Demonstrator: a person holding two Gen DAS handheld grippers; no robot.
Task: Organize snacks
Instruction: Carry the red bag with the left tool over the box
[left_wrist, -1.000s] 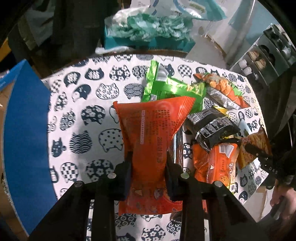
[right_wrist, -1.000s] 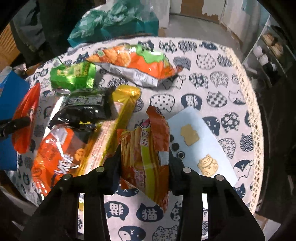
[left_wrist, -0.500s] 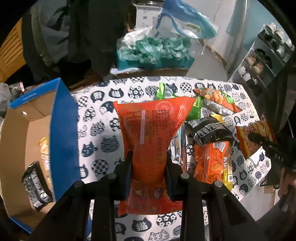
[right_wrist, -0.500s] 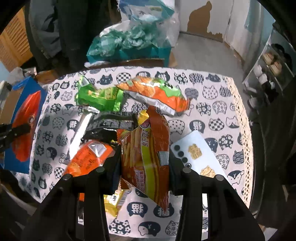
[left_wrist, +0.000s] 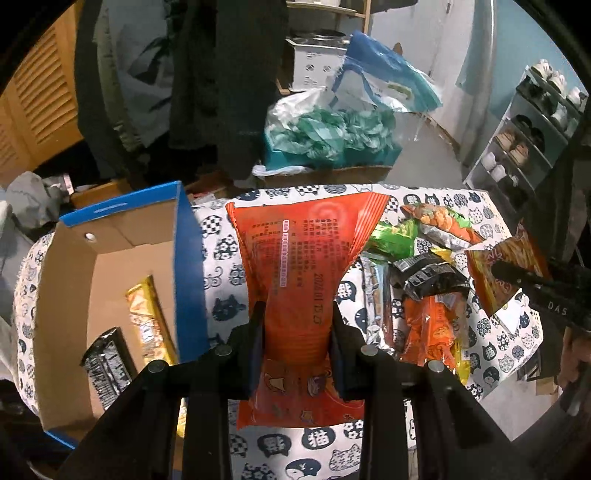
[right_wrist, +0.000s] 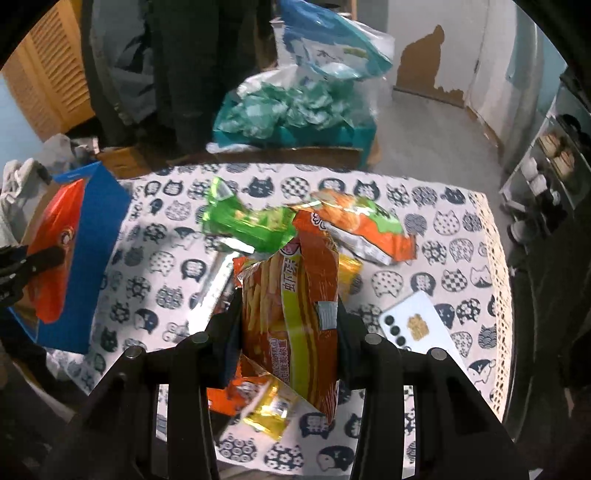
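Note:
My left gripper (left_wrist: 295, 332) is shut on a plain orange snack bag (left_wrist: 299, 266), held up above the cat-print tablecloth (left_wrist: 221, 258) just right of the blue cardboard box (left_wrist: 184, 266). That box holds a gold packet (left_wrist: 147, 325) and a black packet (left_wrist: 105, 365). My right gripper (right_wrist: 290, 328) is shut on an orange bag of fries-type sticks (right_wrist: 291, 306), lifted over a pile of snacks: a green bag (right_wrist: 243, 221), an orange-and-green bag (right_wrist: 365, 229) and a yellow packet (right_wrist: 273, 410). In the right wrist view, the left gripper's orange bag (right_wrist: 55, 251) hangs over the box (right_wrist: 92, 258).
A white phone (right_wrist: 417, 328) with stickers lies on the cloth at the right. Behind the table stand a teal box with plastic bags (left_wrist: 332, 136) and dark hanging clothes (left_wrist: 221, 74). A shoe rack (left_wrist: 528, 136) is at the right. A lace edge (right_wrist: 498, 280) marks the table's right side.
Both grippers have risen with their bags, so the table looks smaller and farther. The blue box has come into the left wrist view, showing its inside.

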